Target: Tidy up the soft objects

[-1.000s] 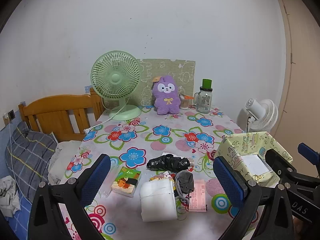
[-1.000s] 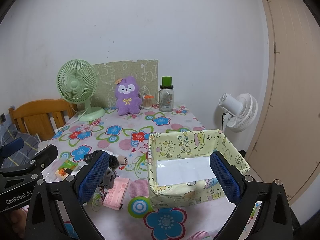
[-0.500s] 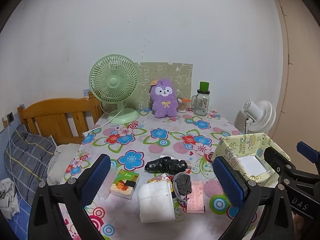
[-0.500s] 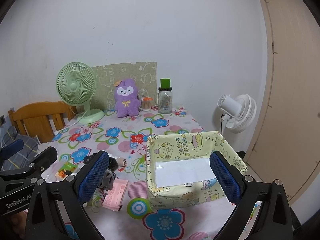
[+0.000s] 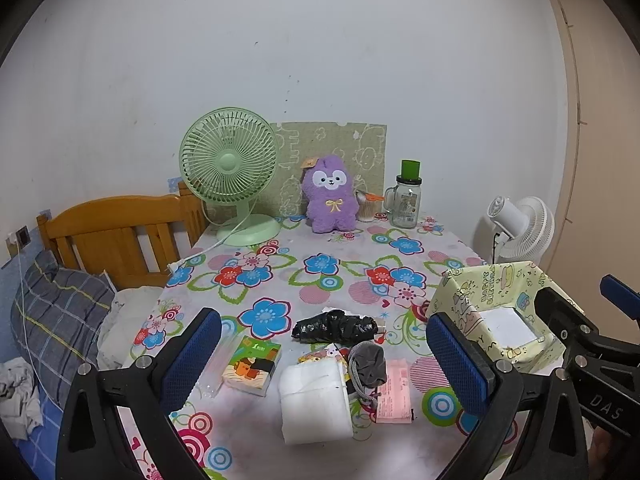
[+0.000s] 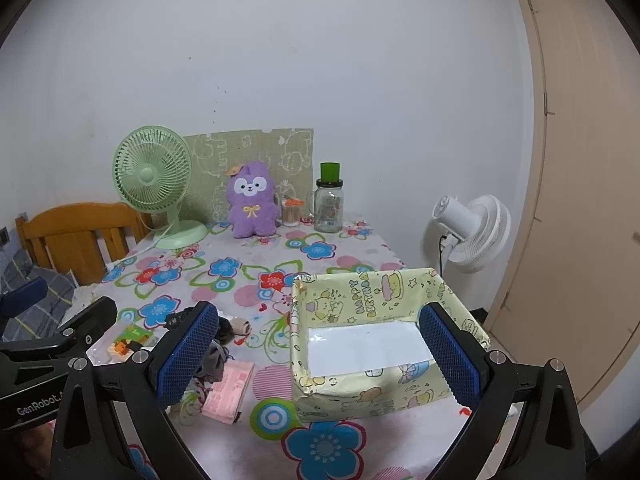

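Observation:
A pile of soft things lies near the table's front: a white folded cloth, a grey sock, a black crumpled bag, a pink packet and a tissue pack. A yellow patterned box stands open and empty at the right; it also shows in the left wrist view. My left gripper is open above the pile, holding nothing. My right gripper is open in front of the box, holding nothing.
A green desk fan, a purple plush, a glass jar with a green lid and a small cup stand at the table's far edge. A white floor fan and a door are at the right. A wooden bed headboard is at the left.
Both grippers have drawn back and risen slightly, so the table objects look smaller and farther. Both stay open. Nothing on the table has moved.

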The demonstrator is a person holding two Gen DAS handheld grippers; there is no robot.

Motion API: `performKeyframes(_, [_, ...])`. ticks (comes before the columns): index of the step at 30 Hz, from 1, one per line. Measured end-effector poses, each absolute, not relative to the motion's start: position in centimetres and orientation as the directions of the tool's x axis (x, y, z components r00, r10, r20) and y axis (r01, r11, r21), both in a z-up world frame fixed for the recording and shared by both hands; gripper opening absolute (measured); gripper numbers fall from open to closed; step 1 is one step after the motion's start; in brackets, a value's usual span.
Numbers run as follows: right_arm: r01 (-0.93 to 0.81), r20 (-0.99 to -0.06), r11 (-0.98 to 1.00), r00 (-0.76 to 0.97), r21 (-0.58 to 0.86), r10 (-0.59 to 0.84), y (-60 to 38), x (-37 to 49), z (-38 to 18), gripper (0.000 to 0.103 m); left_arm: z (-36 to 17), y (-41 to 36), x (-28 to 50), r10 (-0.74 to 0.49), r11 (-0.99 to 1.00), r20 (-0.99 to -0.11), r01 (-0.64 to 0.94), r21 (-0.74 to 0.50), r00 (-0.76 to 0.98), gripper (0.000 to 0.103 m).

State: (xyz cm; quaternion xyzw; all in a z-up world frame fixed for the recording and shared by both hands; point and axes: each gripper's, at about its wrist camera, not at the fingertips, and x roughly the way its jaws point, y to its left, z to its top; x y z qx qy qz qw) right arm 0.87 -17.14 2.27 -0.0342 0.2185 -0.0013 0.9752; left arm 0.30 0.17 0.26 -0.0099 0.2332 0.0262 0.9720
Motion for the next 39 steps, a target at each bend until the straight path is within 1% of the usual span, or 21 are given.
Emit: performKeyframes(39, [-0.013,-0.447,0.998,0.894,-0.057,-0.014,-16.79,1.64,1.74,0.102,-0.56,0.25,0.62,0.048,0.999,-0.461,-0.052,0.003,0.886,0.103])
